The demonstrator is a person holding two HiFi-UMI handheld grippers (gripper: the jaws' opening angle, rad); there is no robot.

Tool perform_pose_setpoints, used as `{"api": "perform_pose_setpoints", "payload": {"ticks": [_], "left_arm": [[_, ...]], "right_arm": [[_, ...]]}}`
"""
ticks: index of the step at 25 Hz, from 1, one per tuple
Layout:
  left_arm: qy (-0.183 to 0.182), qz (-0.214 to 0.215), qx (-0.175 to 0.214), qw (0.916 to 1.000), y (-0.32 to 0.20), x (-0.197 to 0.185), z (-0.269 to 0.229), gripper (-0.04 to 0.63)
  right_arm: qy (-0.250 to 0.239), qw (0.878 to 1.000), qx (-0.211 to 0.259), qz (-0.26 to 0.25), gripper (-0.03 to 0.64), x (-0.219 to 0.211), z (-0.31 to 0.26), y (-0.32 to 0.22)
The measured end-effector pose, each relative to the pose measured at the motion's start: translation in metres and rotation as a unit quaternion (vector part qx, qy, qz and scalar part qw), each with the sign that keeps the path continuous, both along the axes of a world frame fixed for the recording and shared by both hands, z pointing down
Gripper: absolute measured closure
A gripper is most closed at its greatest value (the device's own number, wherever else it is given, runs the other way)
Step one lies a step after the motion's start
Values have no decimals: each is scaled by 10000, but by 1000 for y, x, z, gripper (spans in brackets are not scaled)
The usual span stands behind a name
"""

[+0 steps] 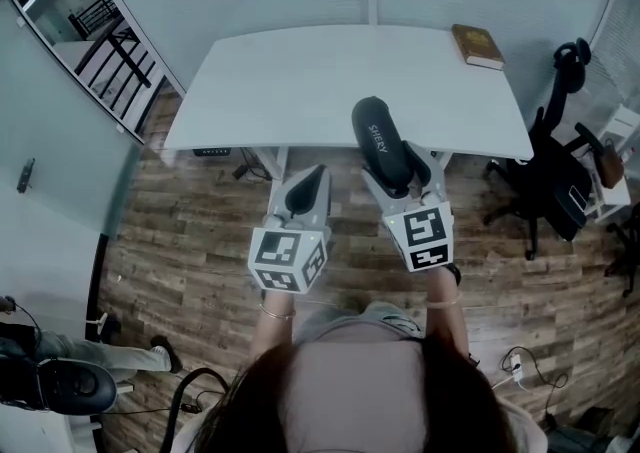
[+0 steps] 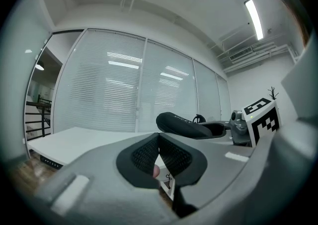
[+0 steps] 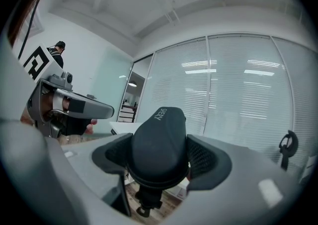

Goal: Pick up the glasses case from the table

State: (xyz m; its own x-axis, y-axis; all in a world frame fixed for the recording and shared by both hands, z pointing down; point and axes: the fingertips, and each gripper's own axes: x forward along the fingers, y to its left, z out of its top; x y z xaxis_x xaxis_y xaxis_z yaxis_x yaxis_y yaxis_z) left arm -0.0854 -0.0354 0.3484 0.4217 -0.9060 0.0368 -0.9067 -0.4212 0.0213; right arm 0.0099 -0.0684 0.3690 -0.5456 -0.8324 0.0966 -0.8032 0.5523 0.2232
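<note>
- Two hand-held grippers hang side by side at the front edge of the white table [image 1: 300, 81], one in each of the person's hands.
- The right hand-held gripper [image 1: 398, 173] is clamped on the black glasses case [image 1: 378, 141]. In its own view the two jaw pads press against the case's sides [image 3: 159, 139], and the case fills the space between them.
- The glasses case is off the table, held in the air over the front edge. Its rounded far end sticks out past the jaws toward the table's middle. White lettering runs along its top.
- The left hand-held gripper [image 1: 308, 176] is clenched with nothing in it. Its pads [image 2: 144, 154] meet at the tips. It sits just off the table's front edge, beside the right one.
- From the left gripper view, the case [image 2: 181, 125] shows raised above the table's level.
- A brown book [image 1: 477, 46] lies at the table's far right corner.
- A black office chair [image 1: 555, 171] stands off the table's right end, on the wood floor [image 1: 180, 231].
</note>
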Motion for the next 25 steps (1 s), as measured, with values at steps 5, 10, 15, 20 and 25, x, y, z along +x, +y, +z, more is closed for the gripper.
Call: {"api": "perform_pose_setpoints", "payload": {"ticks": [5,10,15,20,25], "left_arm": [[47,-121,-29,9999,1,18,-5,591],[71,-187,-41,9998,6,33,-10,591],[79,-266,-32,9996,13,43,-12,591],[101,-364,-70,9993,15,50,-10,591],[93,-415,-120,9990,18,61,-7,591]], "right_arm": [[8,9999,-16,-124,277,17,-5,4],[-17,9998,-28,-188,278,31,-9,8],[-23,9997,11,-263,276,40,-13,15],[-15,9994,6,-340,278,47,-11,18],[-20,9991,-12,-414,277,55,-9,22]]}}
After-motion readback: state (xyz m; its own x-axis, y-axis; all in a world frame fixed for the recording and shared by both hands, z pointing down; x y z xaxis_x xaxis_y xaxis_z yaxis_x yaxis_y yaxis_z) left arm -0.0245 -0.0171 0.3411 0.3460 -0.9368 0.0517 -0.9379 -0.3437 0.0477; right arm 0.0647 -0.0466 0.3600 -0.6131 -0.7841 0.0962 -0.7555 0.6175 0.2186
